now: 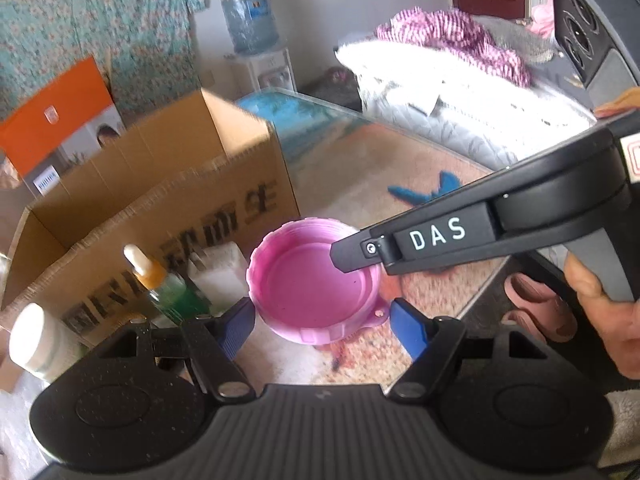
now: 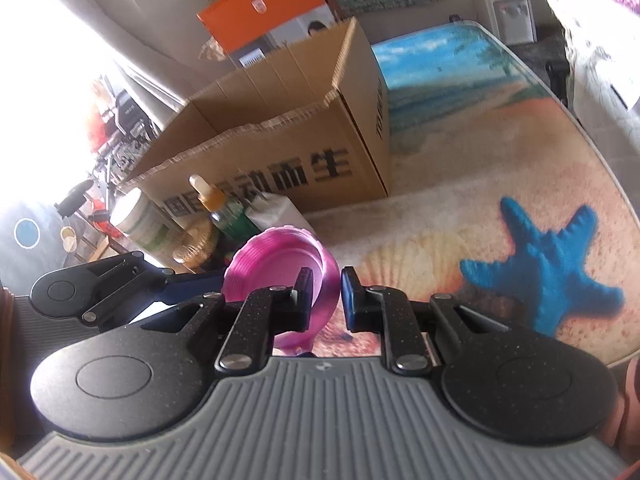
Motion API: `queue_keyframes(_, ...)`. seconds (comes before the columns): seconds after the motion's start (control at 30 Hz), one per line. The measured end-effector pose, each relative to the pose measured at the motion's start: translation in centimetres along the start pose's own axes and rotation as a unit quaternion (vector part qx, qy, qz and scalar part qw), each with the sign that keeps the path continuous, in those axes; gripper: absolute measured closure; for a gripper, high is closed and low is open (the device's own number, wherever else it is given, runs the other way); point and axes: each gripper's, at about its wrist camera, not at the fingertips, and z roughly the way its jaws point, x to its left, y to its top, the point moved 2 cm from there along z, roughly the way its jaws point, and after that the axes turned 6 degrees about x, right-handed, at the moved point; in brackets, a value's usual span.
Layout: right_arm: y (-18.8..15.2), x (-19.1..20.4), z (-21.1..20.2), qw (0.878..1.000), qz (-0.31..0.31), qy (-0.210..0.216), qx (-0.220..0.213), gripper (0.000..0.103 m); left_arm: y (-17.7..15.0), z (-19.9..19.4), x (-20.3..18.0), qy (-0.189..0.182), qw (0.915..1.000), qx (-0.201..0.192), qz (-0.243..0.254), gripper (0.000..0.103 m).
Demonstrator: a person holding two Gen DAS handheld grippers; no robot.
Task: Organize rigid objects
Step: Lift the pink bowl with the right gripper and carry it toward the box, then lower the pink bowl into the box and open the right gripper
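Note:
A pink ribbed lid hangs above the table, hollow side toward the left wrist camera. My left gripper is open, its blue pads on either side of the lid, apart from it. My right gripper is shut on the lid's rim, one finger inside and one outside; its black finger reaches in from the right in the left wrist view. An open cardboard box stands behind the lid on the table.
In front of the box stand a green dropper bottle, a white jar, a gold-lidded jar and a white block. The table has a beach-print cover with a blue starfish. An orange box stands behind.

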Motion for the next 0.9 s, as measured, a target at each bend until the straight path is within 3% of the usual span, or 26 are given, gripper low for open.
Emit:
queue_keyframes(0.2, 2.2, 2.4, -2.9, 0.998, -0.036, 0.014, -0.042, 0.088, 2.1, -3.6, 2.1, 0.024, 0.9984, -0.047, -0.019, 0.028)
queue_keyframes(0.33, 5.5, 5.0, -4.5, 0.994, -0.077, 0.033, -0.07, 0.088, 4.1, -6.1, 4.9, 0.053, 0.9952, -0.074, -0.037, 0.027)
queue_keyframes(0.5, 11.2, 9.1, -4.2, 0.984, -0.148, 0.053, -0.079, 0.088, 6.8, -7.0, 10.5, 0.07, 0.9927, -0.07, -0.07, 0.028)
queue_keyframes(0.63, 16.4, 11.4, -1.0, 0.981, -0.178, 0.071, -0.042, 0.087, 8.2, -5.2, 16.4, 0.066, 0.9914, -0.034, -0.108, 0.033)
queue_keyframes(0.77, 20.8, 12.2, 5.7, 0.98, -0.172, 0.084, 0.05, 0.088, 8.5, -1.3, 22.4, 0.035, 0.988, 0.034, -0.146, 0.032)
queue_keyframes(0.9, 23.1, 12.5, 12.3, 0.977, -0.148, 0.084, 0.131, 0.089, 7.9, 3.4, 26.4, 0.009, 0.9809, 0.093, -0.171, 0.032)
